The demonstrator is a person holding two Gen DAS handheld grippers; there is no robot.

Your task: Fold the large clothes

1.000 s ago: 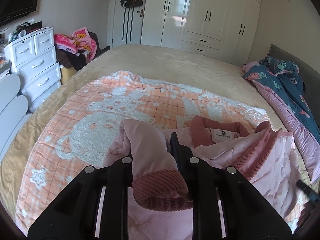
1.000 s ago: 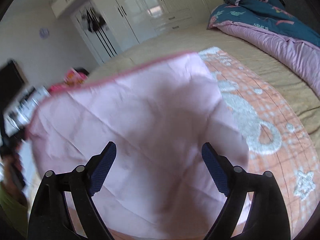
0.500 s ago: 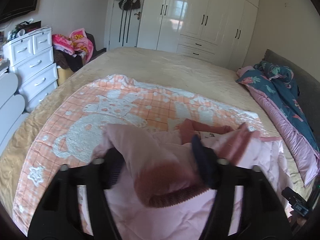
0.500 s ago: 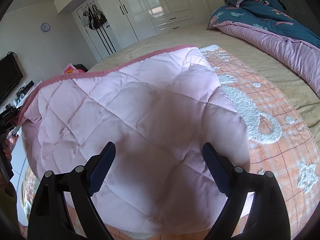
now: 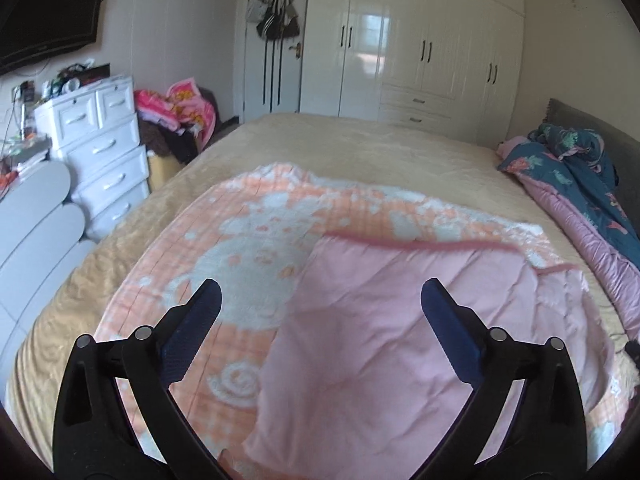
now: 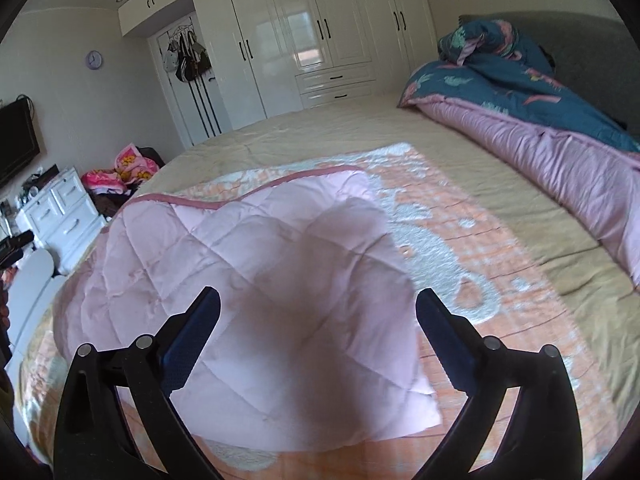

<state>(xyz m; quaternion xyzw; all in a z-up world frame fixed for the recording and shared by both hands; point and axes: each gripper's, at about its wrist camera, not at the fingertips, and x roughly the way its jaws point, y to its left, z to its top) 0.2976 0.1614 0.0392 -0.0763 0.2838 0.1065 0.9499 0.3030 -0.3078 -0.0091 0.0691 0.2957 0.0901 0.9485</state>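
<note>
A pink quilted jacket [image 5: 400, 328] with a darker pink ribbed hem lies folded flat on the orange and white blanket [image 5: 248, 240] on the bed. It also shows in the right wrist view [image 6: 256, 280]. My left gripper [image 5: 320, 320] is open and empty, hovering above the jacket's left part. My right gripper [image 6: 318, 320] is open and empty above the jacket's near right part, casting a shadow on it.
The beige bed [image 5: 360, 144] spreads beyond the blanket [image 6: 460, 248]. A rolled blue and purple duvet [image 6: 540, 120] lies at the headboard side. White drawers [image 5: 100, 148] and a heap of clothes [image 5: 176, 112] stand left of the bed. White wardrobes [image 5: 420, 40] line the far wall.
My left gripper opened and let go of the jacket's sleeve cuff, then drew back. The jacket dropped from the air and now lies flat on the blanket. My right gripper stayed open.
</note>
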